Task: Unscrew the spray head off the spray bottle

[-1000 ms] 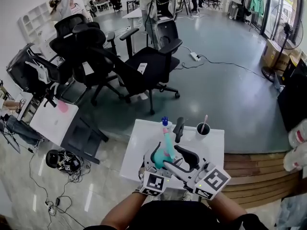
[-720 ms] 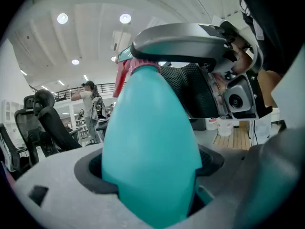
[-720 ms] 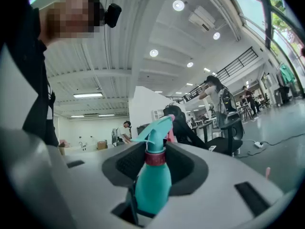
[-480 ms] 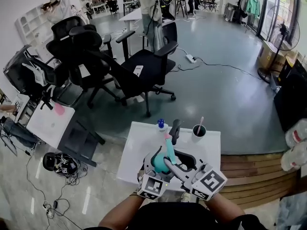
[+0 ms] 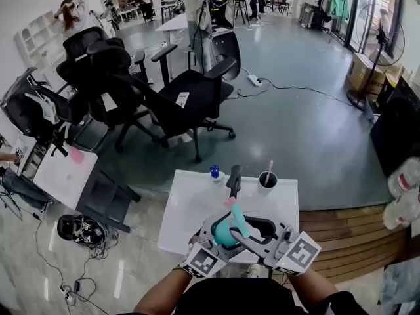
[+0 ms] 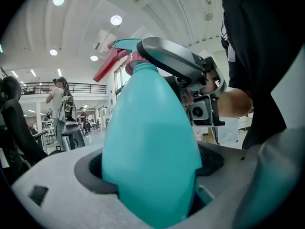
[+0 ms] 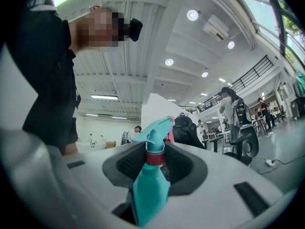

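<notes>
Claws: left claw [image 6: 150, 175] clamped on the spray bottle [image 6: 150, 137] body; right claw [image 7: 155, 163], jaws just closing in, pinches the red collar [image 7: 155, 157] under the spray head [image 7: 153, 130], bottle aloft over the tabletop's [image 5: 190, 202] 6 o'clock edge. Likely fault: the smooth body spinning inside the left claw, thread unmoved.

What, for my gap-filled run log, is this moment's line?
left gripper: shut on spray bottle | right gripper: just closed on spray head | head: attached
</notes>
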`<state>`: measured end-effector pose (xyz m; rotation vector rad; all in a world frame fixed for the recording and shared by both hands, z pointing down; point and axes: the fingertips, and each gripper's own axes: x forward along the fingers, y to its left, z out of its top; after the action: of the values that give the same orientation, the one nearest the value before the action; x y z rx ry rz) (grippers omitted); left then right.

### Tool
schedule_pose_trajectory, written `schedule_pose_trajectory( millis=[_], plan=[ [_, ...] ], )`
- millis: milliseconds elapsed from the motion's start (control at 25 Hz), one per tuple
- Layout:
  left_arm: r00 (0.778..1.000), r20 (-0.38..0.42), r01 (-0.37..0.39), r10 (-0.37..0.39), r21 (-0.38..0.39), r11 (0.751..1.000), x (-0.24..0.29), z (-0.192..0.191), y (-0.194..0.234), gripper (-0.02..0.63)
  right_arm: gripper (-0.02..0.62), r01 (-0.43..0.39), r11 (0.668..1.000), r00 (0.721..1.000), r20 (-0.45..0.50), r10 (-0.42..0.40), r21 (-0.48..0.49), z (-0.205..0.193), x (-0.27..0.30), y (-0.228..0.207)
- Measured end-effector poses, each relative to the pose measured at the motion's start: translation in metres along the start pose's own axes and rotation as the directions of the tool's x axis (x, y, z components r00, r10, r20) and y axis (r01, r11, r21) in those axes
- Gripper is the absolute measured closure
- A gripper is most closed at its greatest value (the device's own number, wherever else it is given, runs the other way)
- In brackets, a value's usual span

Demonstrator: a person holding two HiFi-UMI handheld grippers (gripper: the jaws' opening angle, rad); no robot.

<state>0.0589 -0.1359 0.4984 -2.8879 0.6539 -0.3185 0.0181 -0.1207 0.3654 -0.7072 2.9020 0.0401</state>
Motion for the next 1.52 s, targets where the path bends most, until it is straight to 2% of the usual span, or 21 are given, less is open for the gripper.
schedule_pose_trajectory(
  millis=[120,320,680,1160,1320,1520],
  plan=[
    [1.0,-0.01,0.003,-0.003,-0.021,1.0,0.002,-0.01,-0.003,0.141,0.463,0.005,1.0,1.0,0.031,-0.004,-0.022,0.008,-0.007,-0.005],
    [1.0,-0.022,-0.014,0.014,-0.018,1.0,0.005,-0.008,0.004,0.14,0.463,0.026,1.0,0.996,0.085,-0.026,-0.002,0.029,-0.011,-0.008],
    [0.993,-0.108,-0.059,0.051,-0.077,0.995,0.005,-0.034,0.012,0.14,0.462,0.118,0.992,0.978,0.179,-0.11,-0.034,0.069,-0.03,-0.022],
    [0.981,-0.162,-0.132,0.111,-0.127,0.983,-0.004,-0.06,0.026,0.14,0.462,0.239,0.964,0.95,0.235,-0.207,-0.117,0.101,-0.051,-0.032],
    [0.979,-0.164,-0.146,0.123,-0.14,0.979,-0.005,-0.062,0.028,0.14,0.462,0.303,0.941,0.939,0.215,-0.268,-0.152,0.102,-0.063,-0.04],
    [0.981,-0.133,-0.162,0.144,-0.136,0.977,-0.006,-0.048,0.035,0.14,0.462,0.381,0.91,0.922,0.137,-0.362,-0.161,0.082,-0.075,-0.052]
  ],
)
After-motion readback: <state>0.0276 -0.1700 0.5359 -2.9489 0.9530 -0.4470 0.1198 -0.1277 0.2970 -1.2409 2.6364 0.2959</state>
